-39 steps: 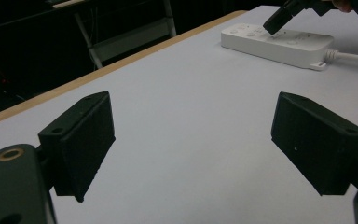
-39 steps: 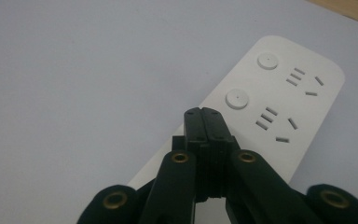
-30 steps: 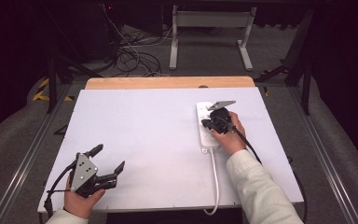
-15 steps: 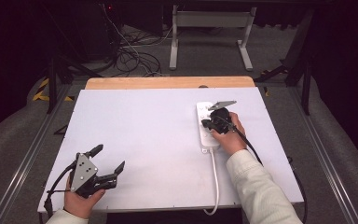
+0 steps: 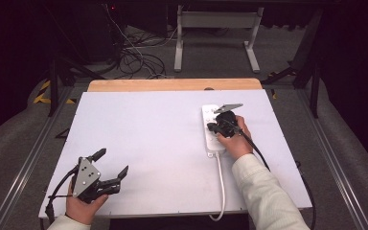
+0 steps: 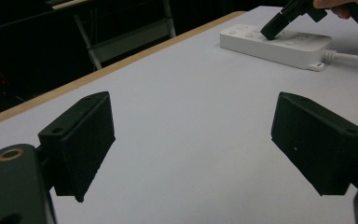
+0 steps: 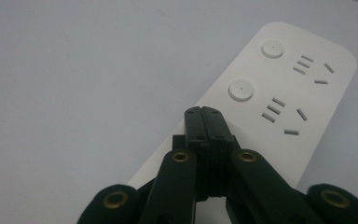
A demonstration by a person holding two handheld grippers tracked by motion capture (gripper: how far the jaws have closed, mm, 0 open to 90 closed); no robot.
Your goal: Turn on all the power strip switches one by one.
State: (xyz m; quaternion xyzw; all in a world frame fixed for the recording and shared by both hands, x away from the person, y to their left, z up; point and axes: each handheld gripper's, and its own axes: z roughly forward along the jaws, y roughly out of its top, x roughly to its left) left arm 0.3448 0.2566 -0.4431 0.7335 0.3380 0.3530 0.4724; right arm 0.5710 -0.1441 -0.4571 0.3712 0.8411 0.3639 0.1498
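Right hand-held gripper (image 7: 204, 114): I see its two black jaws pressed flat together with nothing between them, their tip down on the top face of the power strip; whether it actually presses a button I cannot tell.
Left hand-held gripper (image 6: 191, 144): I see its jaws spread wide apart, bare bench surface between them, held low at the near left corner of the bench.
Power strip (image 7: 307, 93): white, long and flat with rounded corners; it lies on the right half of the bench, lengthwise away from me, under the right hand-held gripper.
Buttons (image 7: 241, 90): two round white ones show ahead of the jaw tip, each beside a group of socket slots.
Socket groups (image 7: 284, 114): two counted in the right gripper view.
Cord (image 5: 220, 184): one white cord leaves the strip's near end and runs over the bench's near edge.
Bench (image 5: 148, 134): one pale, plain top with a wooden strip along the far edge.
Hand-held grippers counted: two, well apart.
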